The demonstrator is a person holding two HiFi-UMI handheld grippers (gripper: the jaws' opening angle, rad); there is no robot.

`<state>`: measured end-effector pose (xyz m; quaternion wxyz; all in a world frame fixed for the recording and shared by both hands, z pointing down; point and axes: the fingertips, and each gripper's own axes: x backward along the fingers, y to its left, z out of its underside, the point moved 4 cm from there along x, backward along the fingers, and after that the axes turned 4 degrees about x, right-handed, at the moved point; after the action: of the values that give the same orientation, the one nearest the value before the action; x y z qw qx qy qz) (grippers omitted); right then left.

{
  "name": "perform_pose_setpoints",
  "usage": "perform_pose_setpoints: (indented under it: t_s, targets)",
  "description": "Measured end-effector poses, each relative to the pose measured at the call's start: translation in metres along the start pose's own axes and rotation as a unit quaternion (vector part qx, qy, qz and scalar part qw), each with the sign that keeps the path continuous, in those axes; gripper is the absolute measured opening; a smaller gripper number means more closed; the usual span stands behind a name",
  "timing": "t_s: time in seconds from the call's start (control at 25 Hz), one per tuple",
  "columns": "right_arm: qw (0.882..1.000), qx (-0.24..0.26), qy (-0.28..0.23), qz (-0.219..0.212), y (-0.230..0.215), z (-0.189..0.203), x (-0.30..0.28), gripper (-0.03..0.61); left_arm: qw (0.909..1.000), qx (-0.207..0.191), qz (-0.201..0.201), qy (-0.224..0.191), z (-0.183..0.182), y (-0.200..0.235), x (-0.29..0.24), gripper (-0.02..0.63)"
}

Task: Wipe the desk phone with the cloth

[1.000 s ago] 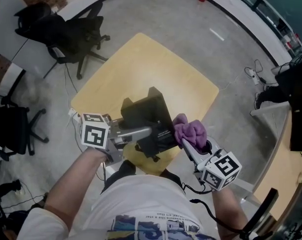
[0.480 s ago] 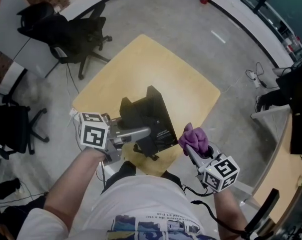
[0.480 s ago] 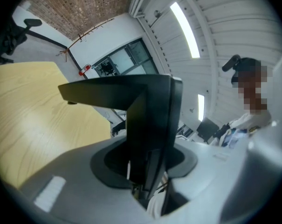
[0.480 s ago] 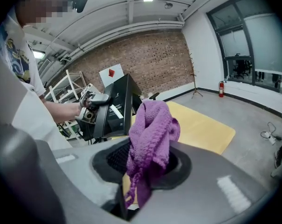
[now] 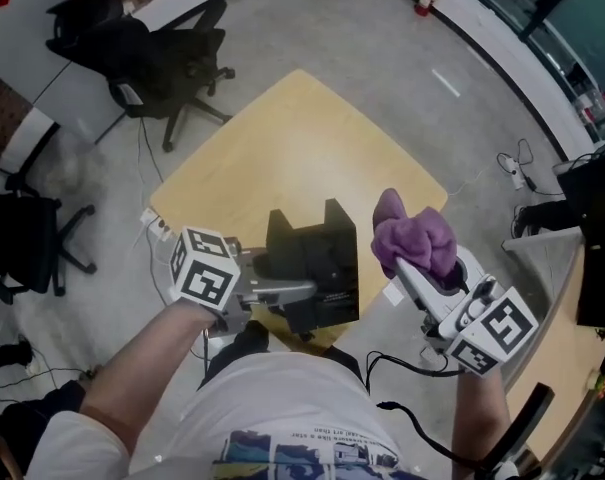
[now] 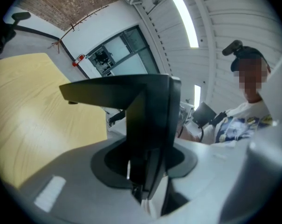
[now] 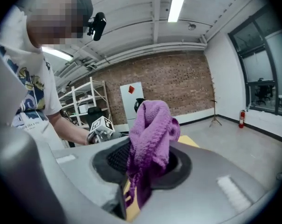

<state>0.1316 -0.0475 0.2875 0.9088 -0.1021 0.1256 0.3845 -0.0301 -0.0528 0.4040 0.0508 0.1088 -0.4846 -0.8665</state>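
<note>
We have the black, hard-plastic desk phone (image 5: pixel 317 258) clamped at its near edge between the jaws of the left gripper (image 5: pixel 300 291). It stands tilted over the near corner of the pale yellow wooden table (image 5: pixel 292 138); we cannot tell whether it rests on the wood or hangs clear of it. The right gripper (image 5: pixel 404 270) is clenched on the soft purple terry cloth (image 5: pixel 414 238), which is bunched into a lump above the jaws, up beside the phone and not touching it. We judge the phone to be rigid and moderately heavy for an edge grip, and its smooth shell looks slippery, so sideways wiping pressure could twist it in the jaws. A hold low on the thick base, away from the sloped face, should leave the surfaces free for the cloth. The cloth is light and limp and will fold under pressure, so we think it best gripped low, with a fat wad left standing proud as the wiping pad. Light strokes seem wise.
</note>
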Motion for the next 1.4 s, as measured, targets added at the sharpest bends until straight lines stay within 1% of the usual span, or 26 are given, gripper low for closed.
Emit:
perform_pose_setpoints:
  t_s: [0.12, 0.28, 0.4, 0.48, 0.6, 0.8, 0.96, 1.16, 1.28, 1.4]
  targets:
    - [0.999, 0.025, -0.014, -0.046, 0.003, -0.026, -0.01, 0.103, 0.9998, 0.001, 0.012, 0.015, 0.007, -0.005, -0.007, 0.178]
    - [0.993, 0.053, 0.001, -0.106, 0.006, -0.037, -0.026, 0.103, 0.9993, 0.004, 0.025, 0.027, 0.014, -0.013, -0.016, 0.178]
    - [0.988, 0.067, 0.03, -0.138, 0.006, -0.032, -0.037, 0.103, 0.9988, 0.003, 0.033, 0.037, 0.018, -0.018, -0.022, 0.178]
    - [0.982, 0.078, 0.058, -0.162, 0.007, -0.024, -0.042, 0.103, 0.9983, 0.001, 0.038, 0.043, 0.02, -0.022, -0.025, 0.178]
    - [0.973, 0.097, 0.098, -0.186, 0.007, -0.01, -0.047, 0.103, 0.9977, -0.003, 0.045, 0.051, 0.022, -0.028, -0.03, 0.178]
    - [0.964, 0.088, 0.143, -0.205, -0.01, 0.01, -0.059, 0.103, 0.997, -0.006, 0.051, 0.058, 0.025, -0.034, -0.034, 0.178]
    - [0.96, 0.051, 0.161, -0.222, -0.024, 0.024, -0.066, 0.103, 0.9965, -0.005, 0.054, 0.063, 0.024, -0.037, -0.038, 0.178]
    - [0.958, 0.036, 0.182, -0.218, -0.039, 0.042, -0.074, 0.103, 0.996, -0.005, 0.058, 0.068, 0.026, -0.039, -0.042, 0.178]
    - [0.961, 0.029, 0.175, -0.213, -0.044, 0.041, -0.077, 0.103, 0.9955, -0.006, 0.062, 0.072, 0.027, -0.041, -0.043, 0.178]
    - [0.964, 0.024, 0.138, -0.228, -0.038, 0.018, -0.074, 0.103, 0.9951, -0.006, 0.063, 0.076, 0.028, -0.04, -0.045, 0.178]
